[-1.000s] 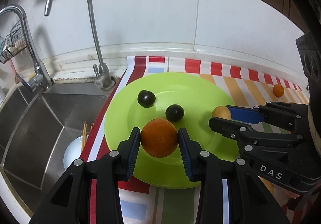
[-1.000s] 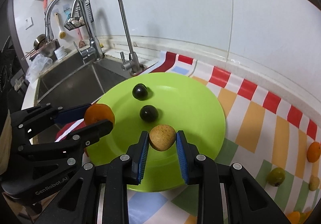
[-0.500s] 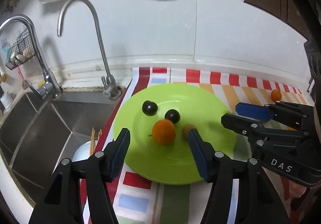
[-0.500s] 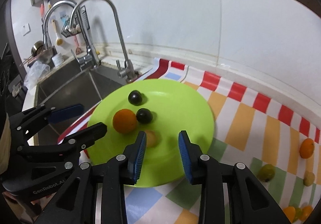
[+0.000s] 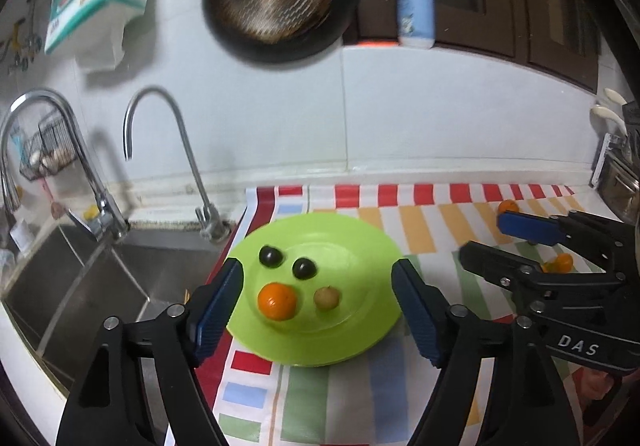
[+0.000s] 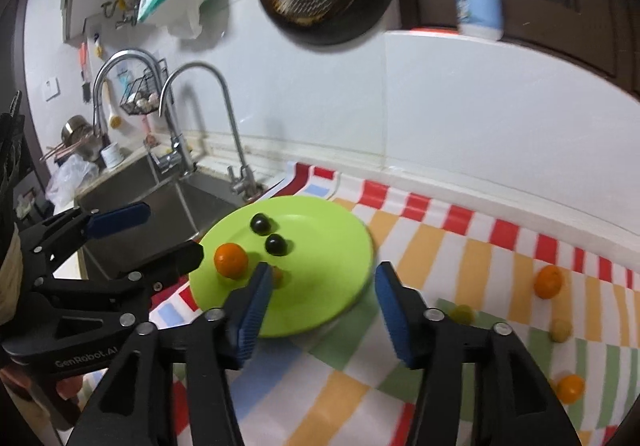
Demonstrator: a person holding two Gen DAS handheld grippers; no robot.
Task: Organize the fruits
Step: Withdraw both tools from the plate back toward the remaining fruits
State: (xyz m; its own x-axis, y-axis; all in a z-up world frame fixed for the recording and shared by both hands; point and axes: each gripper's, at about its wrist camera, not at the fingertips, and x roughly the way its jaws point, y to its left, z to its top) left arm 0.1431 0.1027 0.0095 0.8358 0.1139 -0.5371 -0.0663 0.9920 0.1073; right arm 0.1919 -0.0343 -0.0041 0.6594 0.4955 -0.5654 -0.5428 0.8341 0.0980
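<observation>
Resting on the round lime-green plastic plate (image 5: 360, 342), near its front edge, are a small orange mandarin (image 5: 277, 301) and a tan-yellow fruit (image 5: 327, 298), with two dark plums (image 5: 270, 256) behind. Left gripper (image 5: 316, 310) and right gripper (image 6: 320, 302) both stand released, holding nothing. Loose fruits (image 6: 548, 281) on the striped cloth (image 6: 460, 246) look light, round, prone to rolling; grasp across the widest part.

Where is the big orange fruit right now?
The round orange fruit lies on the bright green round plate, near its sink-side front edge, just left of the small yellowish fruit in the left wrist view.
</observation>
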